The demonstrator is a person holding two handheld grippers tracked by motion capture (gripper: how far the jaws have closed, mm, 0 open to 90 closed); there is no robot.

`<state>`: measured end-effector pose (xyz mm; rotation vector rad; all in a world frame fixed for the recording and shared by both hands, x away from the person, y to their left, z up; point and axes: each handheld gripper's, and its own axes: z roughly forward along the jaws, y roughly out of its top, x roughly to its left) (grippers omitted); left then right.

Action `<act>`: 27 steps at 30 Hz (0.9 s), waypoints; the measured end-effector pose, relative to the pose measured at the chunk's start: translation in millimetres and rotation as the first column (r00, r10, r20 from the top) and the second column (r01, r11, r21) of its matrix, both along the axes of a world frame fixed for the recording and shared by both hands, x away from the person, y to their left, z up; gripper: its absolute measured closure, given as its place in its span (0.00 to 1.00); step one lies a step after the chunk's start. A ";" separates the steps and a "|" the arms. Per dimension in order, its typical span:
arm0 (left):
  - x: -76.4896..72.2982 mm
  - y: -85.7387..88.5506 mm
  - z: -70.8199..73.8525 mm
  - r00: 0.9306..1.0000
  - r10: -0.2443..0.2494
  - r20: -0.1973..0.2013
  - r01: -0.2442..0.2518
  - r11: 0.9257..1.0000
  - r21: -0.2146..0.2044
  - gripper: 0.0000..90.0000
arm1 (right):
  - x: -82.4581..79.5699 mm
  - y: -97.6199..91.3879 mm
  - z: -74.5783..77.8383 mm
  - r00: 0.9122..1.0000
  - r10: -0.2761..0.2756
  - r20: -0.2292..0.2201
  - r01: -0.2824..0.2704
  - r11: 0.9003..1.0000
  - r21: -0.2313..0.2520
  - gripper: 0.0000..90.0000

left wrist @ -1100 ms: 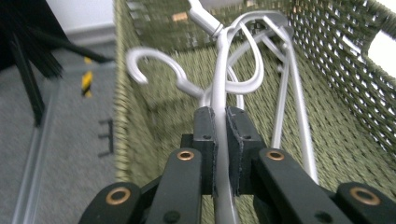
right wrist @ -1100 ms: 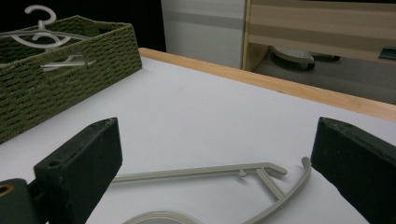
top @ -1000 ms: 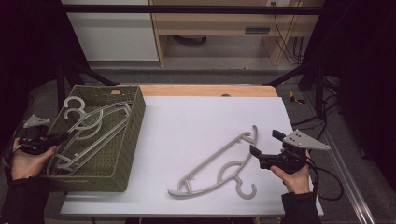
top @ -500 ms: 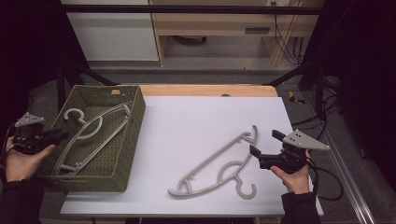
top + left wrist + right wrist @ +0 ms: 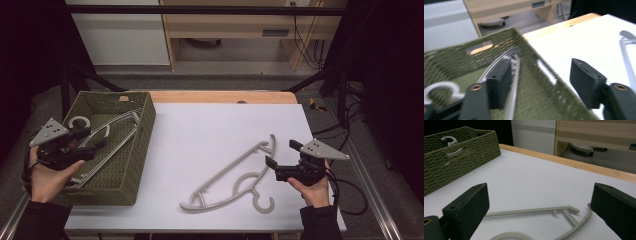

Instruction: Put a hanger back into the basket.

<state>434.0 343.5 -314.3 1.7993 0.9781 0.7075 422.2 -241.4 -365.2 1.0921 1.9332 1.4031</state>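
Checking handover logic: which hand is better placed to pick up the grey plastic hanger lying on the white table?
Right. The right gripper sits beside the grey plastic hanger, jaws open; the left gripper is over the green woven basket.

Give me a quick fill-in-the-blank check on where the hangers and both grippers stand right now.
1. One grey hanger lies inside the green ____.
2. The other hanger lies on the white ____.
3. The left gripper, over the basket, has its jaws ____, nothing between them.
4. The right gripper is ____, jaws either side of that hanger's end.

Missing words: basket; table; open; open
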 end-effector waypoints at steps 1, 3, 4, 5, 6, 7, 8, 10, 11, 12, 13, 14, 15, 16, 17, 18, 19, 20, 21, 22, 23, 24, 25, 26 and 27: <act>-1.7 -3.7 0.4 1.000 -0.013 0.006 0.013 1.000 -0.016 0.31 | 0.0 0.2 -0.3 1.000 0.003 -0.003 -0.003 1.000 -0.003 0.03; -5.0 -10.2 0.1 1.000 -0.024 0.020 0.025 0.999 -0.043 0.27 | -0.4 1.3 -1.1 1.000 0.002 -0.006 -0.002 1.000 -0.006 0.03; -6.5 -13.6 -0.8 0.999 -0.030 0.022 0.031 0.998 -0.055 0.25 | -0.7 1.7 -1.6 1.000 0.004 -0.008 -0.004 1.000 -0.009 0.03; -7.9 -17.5 -2.2 0.999 -0.036 0.021 0.037 0.997 -0.064 0.22 | -0.8 2.7 -2.2 1.000 0.002 -0.009 -0.002 1.000 -0.009 0.03; -9.4 -21.8 -3.9 0.999 -0.039 0.021 0.041 0.997 -0.064 0.20 | -0.9 3.6 -2.8 1.000 0.006 -0.010 -0.006 1.000 -0.014 0.03; -11.1 -26.4 -5.7 0.999 -0.043 0.024 0.044 0.997 -0.068 0.18 | -1.2 4.6 -3.6 1.000 0.006 -0.014 -0.007 1.000 -0.018 0.03; -12.8 -31.3 -7.5 0.998 -0.052 0.026 0.053 0.996 -0.070 0.18 | -1.1 5.7 -4.4 1.000 0.007 -0.016 -0.008 1.000 -0.021 0.03; -15.9 -41.7 -11.0 0.997 -0.073 0.023 0.074 0.995 -0.067 0.16 | -1.2 6.9 -5.6 1.000 0.011 -0.021 -0.011 1.000 -0.026 0.03; -17.2 -47.0 -12.5 0.996 -0.085 0.022 0.086 0.994 -0.064 0.15 | -1.4 7.3 -6.2 1.000 0.010 -0.023 -0.011 1.000 -0.029 0.03; -18.4 -51.9 -14.1 0.995 -0.096 0.018 0.097 0.993 -0.066 0.14 | -1.7 7.6 -6.9 1.000 0.014 -0.025 -0.015 0.999 -0.029 0.03; -19.6 -57.0 -15.6 0.994 -0.107 0.016 0.107 0.992 -0.066 0.14 | -1.9 7.8 -7.5 1.000 0.014 -0.026 -0.015 0.999 -0.032 0.03; -21.1 -62.0 -17.4 0.993 -0.117 0.015 0.118 0.991 -0.065 0.13 | -2.1 7.5 -8.2 1.000 0.014 -0.026 -0.015 0.999 -0.036 0.03; -22.6 -66.8 -19.1 0.992 -0.126 0.013 0.126 0.990 -0.062 0.13 | -2.6 7.1 -8.9 0.999 0.016 -0.028 -0.017 0.999 -0.036 0.03; -24.0 -71.8 -21.0 0.991 -0.134 0.012 0.135 0.989 -0.061 0.12 | -3.1 7.0 -9.5 0.999 0.011 -0.031 -0.012 0.999 -0.032 0.04; -25.4 -76.8 -22.9 0.990 -0.142 0.010 0.143 0.988 -0.058 0.12 | -3.5 6.1 -10.2 0.999 0.013 -0.033 -0.014 0.999 -0.035 0.04; -26.7 -81.4 -24.7 0.989 -0.150 0.008 0.150 0.987 -0.056 0.11 | -4.0 5.6 -10.8 0.999 0.015 -0.035 -0.016 0.999 -0.035 0.04; -28.4 -85.9 -26.5 0.988 -0.155 0.012 0.155 0.986 -0.062 0.11 | -4.5 4.7 -11.6 0.999 0.011 -0.037 -0.013 0.999 -0.038 0.04; -29.9 -89.9 -28.1 0.987 -0.162 0.016 0.162 0.985 -0.065 0.11 | -4.8 4.6 -12.4 0.999 0.008 -0.039 -0.009 0.999 -0.034 0.04; -31.1 -93.9 -29.8 0.986 -0.168 0.015 0.169 0.983 -0.068 0.11 | -5.3 4.1 -13.0 0.999 0.009 -0.039 -0.011 0.999 -0.036 0.04; -32.1 -97.8 -31.4 0.984 -0.177 0.013 0.178 0.982 -0.067 0.10 | -6.0 3.8 -13.5 0.999 0.011 -0.041 -0.012 0.999 -0.038 0.04; -33.0 -101.6 -33.0 0.983 -0.183 0.013 0.184 0.981 -0.062 0.10 | -6.6 3.8 -14.0 0.999 0.009 -0.043 -0.010 0.999 -0.038 0.04; -33.8 -105.2 -34.3 0.982 -0.188 0.007 0.189 0.981 -0.054 0.10 | -7.0 3.7 -14.5 0.999 0.011 -0.043 -0.012 0.999 -0.038 0.04; -34.7 -108.2 -35.6 0.981 -0.196 0.004 0.196 0.979 -0.052 0.09 | -7.6 3.3 -14.8 0.999 0.016 -0.045 -0.018 0.999 -0.040 0.04; -35.7 -110.8 -36.8 0.979 -0.204 0.004 0.204 0.977 -0.055 0.09 | -8.1 3.9 -15.1 0.999 0.015 -0.047 -0.017 0.999 -0.035 0.04; -36.2 -113.3 -37.7 0.977 -0.212 0.003 0.212 0.976 -0.050 0.09 | -8.0 4.3 -15.6 0.999 0.011 -0.048 -0.013 0.999 -0.037 0.04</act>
